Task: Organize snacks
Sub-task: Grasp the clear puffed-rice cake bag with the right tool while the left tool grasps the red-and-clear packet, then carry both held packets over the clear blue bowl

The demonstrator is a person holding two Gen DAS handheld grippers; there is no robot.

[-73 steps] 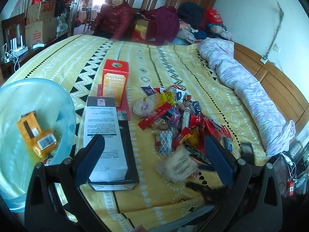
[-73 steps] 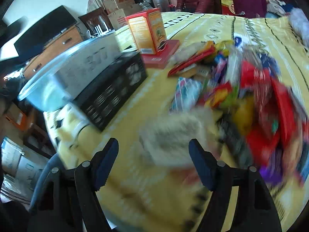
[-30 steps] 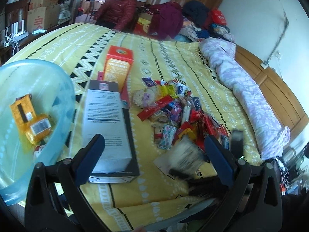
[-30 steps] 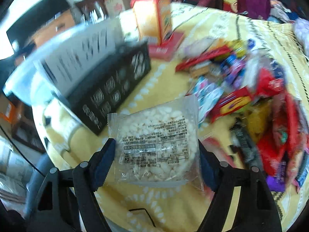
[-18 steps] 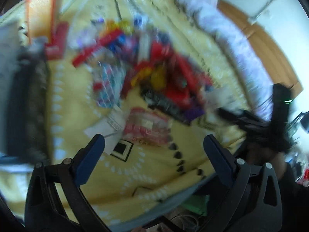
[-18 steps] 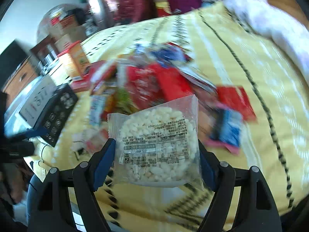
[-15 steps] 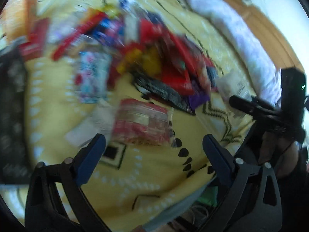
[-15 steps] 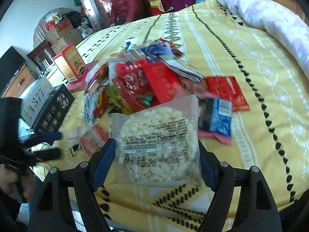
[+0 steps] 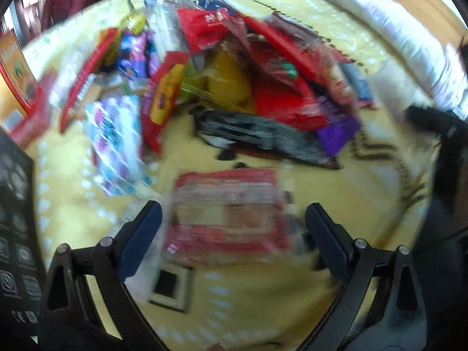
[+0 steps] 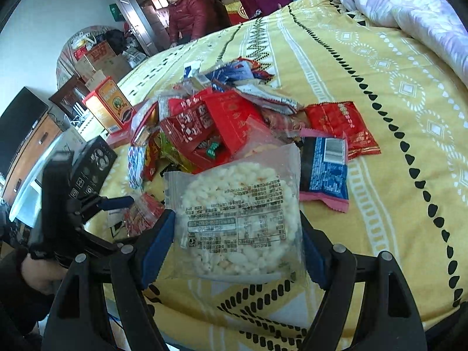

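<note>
My right gripper [image 10: 238, 228] is shut on a clear packet of white rice cake [image 10: 237, 213], held above the yellow bedspread. Behind it lies the heap of snack packets [image 10: 216, 122], mostly red, with a blue packet [image 10: 323, 169] and a red packet [image 10: 342, 125] to its right. My left gripper [image 9: 232, 228] is open and low over a red snack packet [image 9: 228, 213] that lies between its fingers on the bedspread; the view is blurred. The same gripper [image 10: 114, 201] shows at the left of the right wrist view, above that red packet [image 10: 143, 213].
A black-and-white box [image 10: 93, 161] and an orange carton [image 10: 109, 105] stand left of the heap. A rolled pale quilt [image 10: 409, 5] lies along the far right of the bed. A person in a red jacket [image 10: 187, 11] sits beyond the bed.
My left gripper swung from the basin side over to the heap and sank low over the red packet. My right gripper carried the rice cake packet rightward, then nearly stopped.
</note>
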